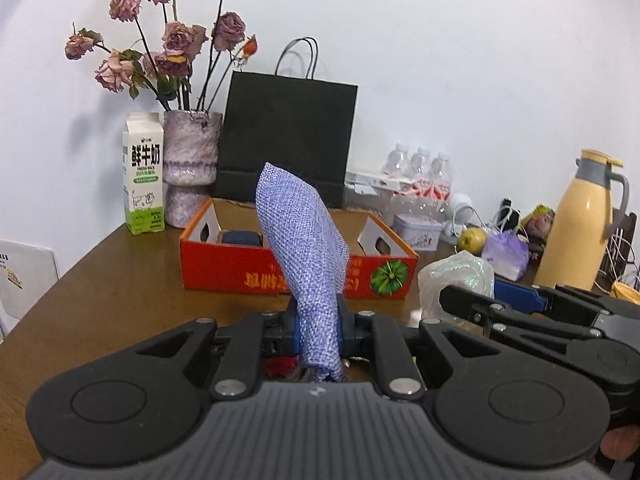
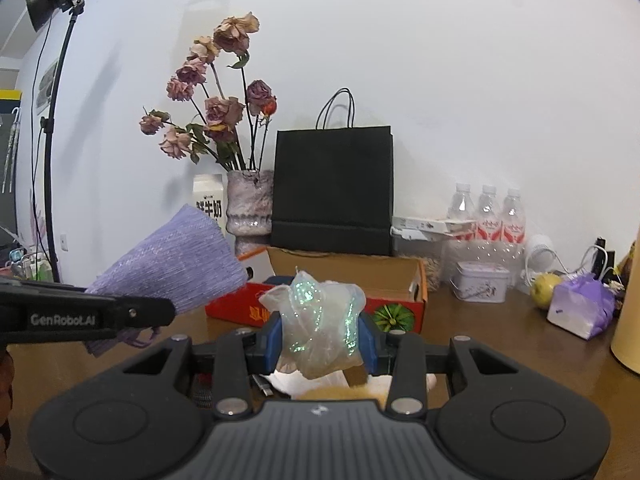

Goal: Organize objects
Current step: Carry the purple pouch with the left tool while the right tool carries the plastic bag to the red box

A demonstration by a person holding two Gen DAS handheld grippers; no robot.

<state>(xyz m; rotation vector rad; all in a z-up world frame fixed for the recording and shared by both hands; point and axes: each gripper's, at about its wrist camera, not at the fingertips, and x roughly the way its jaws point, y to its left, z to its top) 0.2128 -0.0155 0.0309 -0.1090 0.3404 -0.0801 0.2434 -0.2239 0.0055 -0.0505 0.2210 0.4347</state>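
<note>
Setting: wooden table (image 1: 100, 280) before a white wall, red box (image 1: 240, 268) open for sorting.
Left hand-held gripper (image 1: 318, 330): pinching purple woven pouch (image 1: 304, 236) upright, before the box.
Right hand-held gripper (image 2: 320, 346): clamping iridescent sheer bag (image 2: 316, 320), likewise before the box.

We see a blue-violet woven cloth pouch (image 1: 304, 256), a translucent bag flecked with iridescent green (image 2: 320, 320), a red-orange cardboard box printed with a green pumpkin (image 1: 240, 272), a matte black paper bag (image 1: 288, 136), a pale yellow jug with grey lid (image 1: 580, 224) and a brown wooden worktop (image 1: 112, 288).

Bright, even indoor light; soft shadows on the wall (image 1: 440, 40); strong fisheye bending at edges.
</note>
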